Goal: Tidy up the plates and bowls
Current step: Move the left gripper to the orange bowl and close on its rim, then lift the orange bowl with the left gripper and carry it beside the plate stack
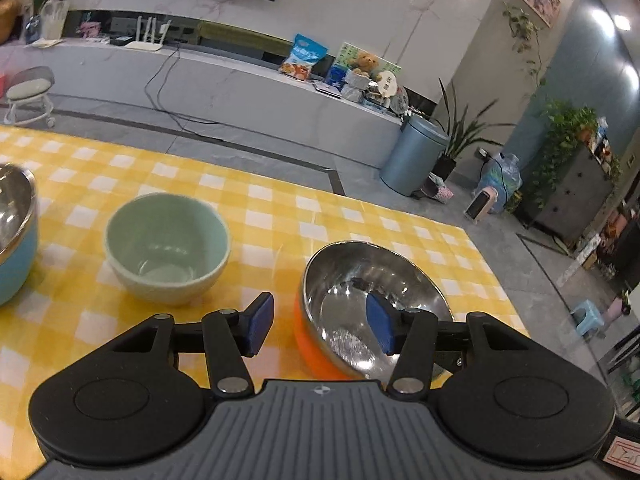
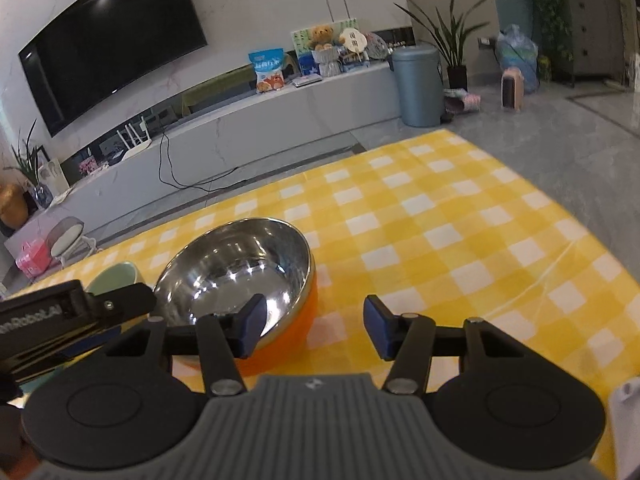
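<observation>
— Yellow-and-white checked cloth covers the surface (image 1: 360,216), with grey floor, a long low cabinet and a blue-grey bin (image 1: 412,156) behind it. How do the tools stand?

— Left hand-held gripper (image 1: 320,322) is spread. Its blue pads sit either side of the near-left rim of the orange bowl (image 1: 316,340): one pad outside the orange wall, the other over the steel inside. Neither pad visibly presses on the rim.

— And the other one?

— Right hand-held gripper (image 2: 314,326) is spread about as wide. Its left pad hangs over the steel inside of the orange bowl (image 2: 288,332) near the right rim, its right pad over bare cloth outside. Whether any pad touches the bowl, I cannot tell.

— Where are the other bowls?

— A green bowl (image 1: 168,248) stands upright to the left of the orange one, apart from it. Further left, cut by the frame edge, is a light blue bowl (image 1: 14,240) with a steel inside.

— Room to move?

— In the left wrist view the orange bowl sits towards the right end of the surface, with a strip of cloth before the edge. Open cloth lies beyond the bowls to the far edge, and a wide bare stretch to the right of the orange bowl in the right wrist view.
</observation>
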Tool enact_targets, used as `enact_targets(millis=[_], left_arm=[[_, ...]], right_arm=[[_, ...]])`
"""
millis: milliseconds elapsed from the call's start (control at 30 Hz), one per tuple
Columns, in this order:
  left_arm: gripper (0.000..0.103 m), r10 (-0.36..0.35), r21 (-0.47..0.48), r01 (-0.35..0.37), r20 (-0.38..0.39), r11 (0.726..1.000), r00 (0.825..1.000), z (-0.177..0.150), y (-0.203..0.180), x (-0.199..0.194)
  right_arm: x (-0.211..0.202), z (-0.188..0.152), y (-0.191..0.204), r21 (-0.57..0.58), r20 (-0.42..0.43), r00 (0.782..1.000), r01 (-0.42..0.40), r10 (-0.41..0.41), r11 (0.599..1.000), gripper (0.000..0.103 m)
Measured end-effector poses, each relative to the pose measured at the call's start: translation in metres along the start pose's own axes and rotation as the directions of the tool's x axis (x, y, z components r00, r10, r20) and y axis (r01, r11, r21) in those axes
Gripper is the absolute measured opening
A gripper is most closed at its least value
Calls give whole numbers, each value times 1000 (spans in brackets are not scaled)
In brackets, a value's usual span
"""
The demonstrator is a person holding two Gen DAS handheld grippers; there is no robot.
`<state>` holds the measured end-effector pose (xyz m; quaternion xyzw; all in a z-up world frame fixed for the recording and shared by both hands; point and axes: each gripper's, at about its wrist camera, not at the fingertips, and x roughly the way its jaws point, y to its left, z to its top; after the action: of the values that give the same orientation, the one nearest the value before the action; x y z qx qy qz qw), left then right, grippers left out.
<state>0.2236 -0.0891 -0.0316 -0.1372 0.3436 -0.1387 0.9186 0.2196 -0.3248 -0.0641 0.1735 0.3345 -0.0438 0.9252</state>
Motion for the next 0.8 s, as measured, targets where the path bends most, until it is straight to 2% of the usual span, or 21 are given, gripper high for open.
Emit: enact_targets(millis=[100,167,233,300,433,533,800], left_arm=[[59,27,40,-26,-9,999,1000,3,-4,10],[53,37,62,-36,-15,997,999,4,-5,15],[43,38,73,-37,-19,997,999,3,-7,18],[38,46,75,-44,-27,996,999,2,-7,21],[18,50,95,-46,-38,994,998,2,-9,23],[9,67,119,-63,-34,991,997,2,-12,22],[7,82,128,-77,-34,989,996,0,-18,11]], right_arm=[[8,0,0,9,-17,1000,-6,6,1000,49],[12,0,-1,22,-28,999,-19,19,1000,48],[15,-1,-1,32,-38,999,-30,31,999,45],[17,-2,-1,40,-46,998,-47,48,998,45],[18,-3,2,35,-58,996,-66,68,997,31],[17,-4,3,29,-55,997,-53,55,998,27],[13,-4,0,68,-77,997,-16,21,998,15]])
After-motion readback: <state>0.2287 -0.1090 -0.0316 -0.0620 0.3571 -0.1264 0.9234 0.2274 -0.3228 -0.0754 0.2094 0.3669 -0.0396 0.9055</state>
